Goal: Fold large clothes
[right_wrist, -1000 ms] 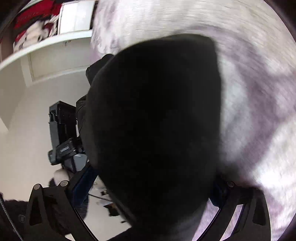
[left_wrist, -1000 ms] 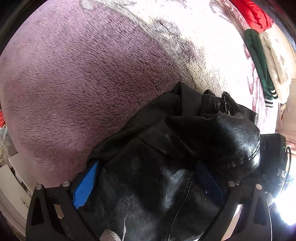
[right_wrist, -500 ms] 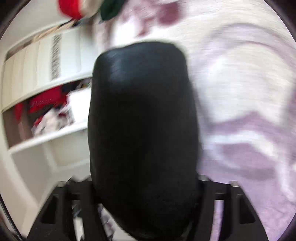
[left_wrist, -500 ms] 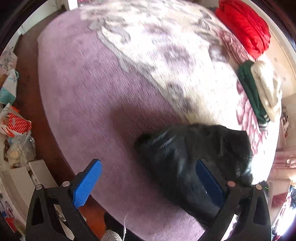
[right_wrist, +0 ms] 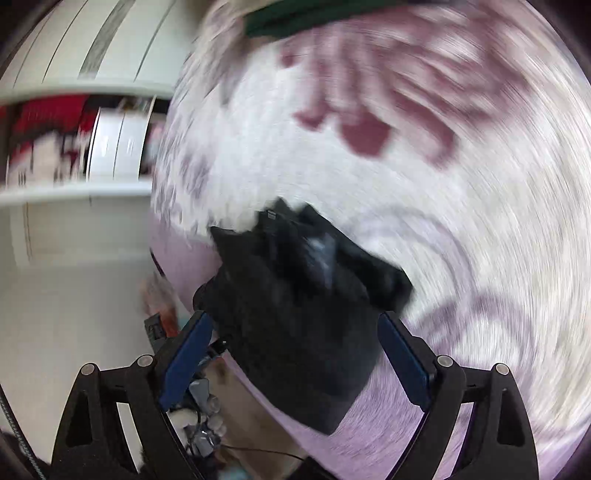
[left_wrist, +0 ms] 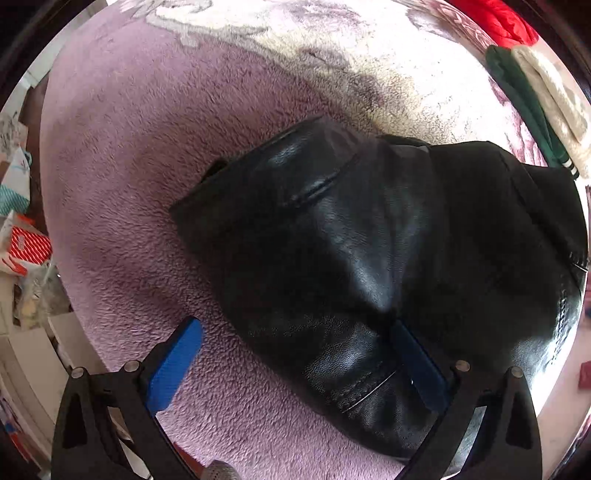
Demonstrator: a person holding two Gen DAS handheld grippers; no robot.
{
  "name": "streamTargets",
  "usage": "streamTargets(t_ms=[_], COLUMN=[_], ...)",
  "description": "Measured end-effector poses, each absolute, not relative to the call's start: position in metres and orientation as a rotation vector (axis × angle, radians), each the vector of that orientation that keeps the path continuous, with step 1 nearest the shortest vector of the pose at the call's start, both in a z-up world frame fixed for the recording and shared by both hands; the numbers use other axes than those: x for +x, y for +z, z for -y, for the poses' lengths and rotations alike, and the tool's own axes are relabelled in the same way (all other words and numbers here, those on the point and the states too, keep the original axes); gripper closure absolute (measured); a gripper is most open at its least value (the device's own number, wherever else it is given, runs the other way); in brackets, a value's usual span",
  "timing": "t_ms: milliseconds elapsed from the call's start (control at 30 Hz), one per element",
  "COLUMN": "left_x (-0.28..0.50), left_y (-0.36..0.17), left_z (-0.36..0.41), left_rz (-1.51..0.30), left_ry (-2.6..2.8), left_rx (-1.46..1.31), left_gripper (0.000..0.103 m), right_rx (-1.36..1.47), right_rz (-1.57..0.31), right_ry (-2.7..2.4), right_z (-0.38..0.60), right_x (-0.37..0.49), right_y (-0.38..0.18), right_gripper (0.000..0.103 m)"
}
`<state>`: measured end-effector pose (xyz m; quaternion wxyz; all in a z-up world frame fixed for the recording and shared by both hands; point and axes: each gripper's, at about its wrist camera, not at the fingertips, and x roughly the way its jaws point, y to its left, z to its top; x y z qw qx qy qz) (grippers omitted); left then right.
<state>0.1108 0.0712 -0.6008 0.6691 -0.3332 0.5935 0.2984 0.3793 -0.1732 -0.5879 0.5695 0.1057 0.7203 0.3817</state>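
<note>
Since half a second ago the left gripper point(left_wrist: 291, 354) is sitting lower and closer over the black leather jacket point(left_wrist: 369, 251), which is now filling most of its view instead of lying small and blurred ahead. Its jaws are standing wide apart: the left blue pad point(left_wrist: 173, 363) is hovering over bare blanket, while the right pad is pressing against the near folded edge of the jacket, so nothing is being pinched.

On the other side, the right gripper point(right_wrist: 295, 362) is also spread open, with a dark bunched part of the jacket point(right_wrist: 295, 314) lying between and just beyond its fingers; the picture is smeared with motion, so whether the pads are touching the cloth I cannot tell.

From the left wrist view, the jacket is lying in a rounded heap on the bed's fleece blanket point(left_wrist: 147, 155). Its skin is smooth, glossy and finely grained, catching daylight on the folds, with stitched seams curving across the top panel and along the near hem. Underneath, the blanket is looking plush and nappy, lilac near the grippers and cream with a grey-purple pattern farther off. At the far right edge a green garment point(left_wrist: 517, 99) with white stripes, a cream knitted one point(left_wrist: 554, 99) and a red one point(left_wrist: 498, 18) are lying side by side.
</note>
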Motion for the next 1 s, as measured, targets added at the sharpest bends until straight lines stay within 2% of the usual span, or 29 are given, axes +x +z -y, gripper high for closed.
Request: streamTargets(t_ms=[100,133,167,200,233,300,367,467,600,700,767,800,833,867,900,1000], left_x=[0.105,0.103,0.099,0.095,0.091,0.076,0.058,0.033,0.017,0.024,0.034,0.038,0.04,0.043,0.048,0.06], left_y=[-0.598,-0.596,-0.593,-0.591,-0.589,-0.584,-0.579,-0.569,-0.571,-0.593,-0.598,-0.597,-0.595,-0.592,-0.591,-0.59], left_z=[-0.078,-0.079,-0.08,-0.082,-0.083,-0.087,-0.09,-0.098,-0.11,-0.114,-0.118,-0.119,-0.122,-0.125,-0.127,-0.126], left_rz=[-1.328,-1.323,-1.32,-1.316,-1.309,-1.29,-1.255,-1.192,-1.08,-1.023,-0.985,-0.965,-0.94,-0.932,-0.933,-0.957], left_ry=[0.658,0.656,0.657,0.659,0.661,0.661,0.664,0.672,0.632,0.57,0.56,0.563,0.565,0.583,0.578,0.572], left_rx=[-0.817,-0.827,-0.842,-0.857,-0.876,-0.932,-0.995,-1.094,-1.257,-1.352,-1.379,-1.383,-1.382,-1.356,-1.33,-1.244], left_gripper=[0.0,0.0,0.0,0.0,0.0,0.0,0.0,0.0,0.0,0.0,0.0,0.005,0.011,0.035,0.052,0.064], right_rx=[0.052,-0.007,-0.063,-0.169,-0.246,-0.234,-0.221,-0.082,-0.023,0.063,0.078,0.088,0.096,0.096,0.083,0.041], right_rz=[-1.762,-1.8,-1.81,-1.81,-1.792,-1.761,-1.732,-1.787,-1.824,-1.872,-1.872,-1.865,-1.862,-1.865,-1.875,-1.873], right_ry=[1.011,1.059,1.086,1.07,1.027,0.966,0.887,0.766,0.801,0.818,0.823,0.827,0.837,0.849,0.855,0.862], right_z=[0.092,0.074,0.065,0.052,0.043,0.056,0.056,0.075,0.089,0.105,0.106,0.11,0.112,0.11,0.105,0.096], right_x=[0.384,0.375,0.362,0.353,0.351,0.348,0.36,0.375,0.37,0.372,0.37,0.369,0.369,0.367,0.363,0.358], right_y=[-0.602,-0.611,-0.627,-0.634,-0.639,-0.655,-0.656,-0.672,-0.665,-0.657,-0.649,-0.648,-0.648,-0.65,-0.652,-0.657], right_gripper=[0.01,0.017,0.031,0.079,0.088,0.093,0.094,0.094,0.092,0.082,0.062,0.048,0.044,0.044,0.044,0.044])
